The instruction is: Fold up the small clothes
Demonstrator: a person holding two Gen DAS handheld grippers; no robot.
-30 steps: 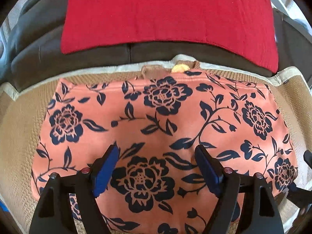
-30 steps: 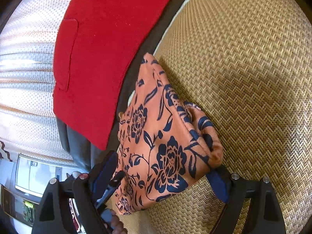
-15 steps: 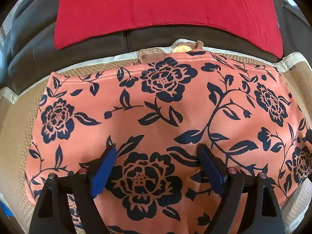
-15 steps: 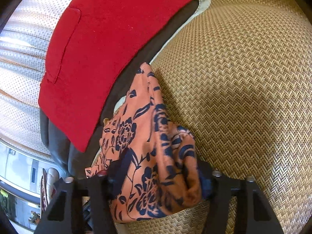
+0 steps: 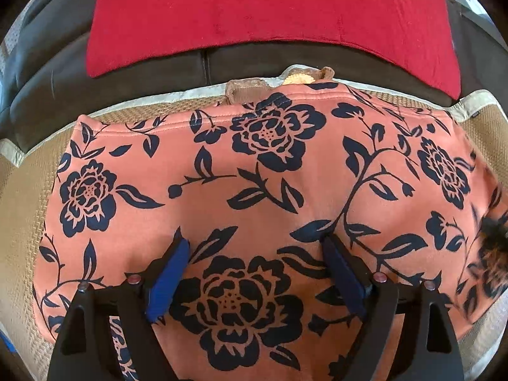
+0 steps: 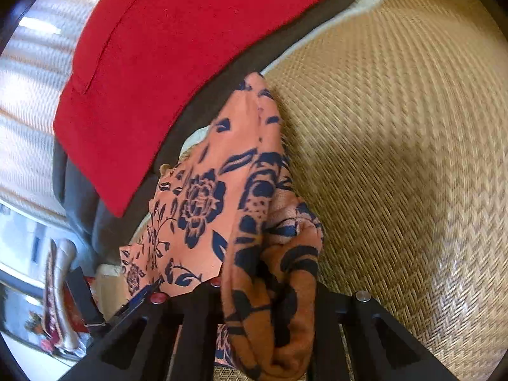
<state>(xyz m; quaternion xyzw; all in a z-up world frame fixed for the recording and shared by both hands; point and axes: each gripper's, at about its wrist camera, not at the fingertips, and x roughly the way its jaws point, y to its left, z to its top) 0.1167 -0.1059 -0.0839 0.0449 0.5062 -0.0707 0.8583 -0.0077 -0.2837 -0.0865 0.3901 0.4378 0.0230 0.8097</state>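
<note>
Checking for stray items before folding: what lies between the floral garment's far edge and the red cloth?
In the left wrist view: a tan fabric scrap, a yellow item, the mat's pale border, then dark sofa.

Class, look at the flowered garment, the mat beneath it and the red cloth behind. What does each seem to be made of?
Flowered garment: soft matte fabric, probably a knit; it bunches thickly in the right gripper, and a stitched hem shows. Mat: woven rattan or bamboo-like strips, slightly glossy, in a herringbone pattern. Red cloth: matte, faintly napped textile, perhaps felt or fleece.
</note>
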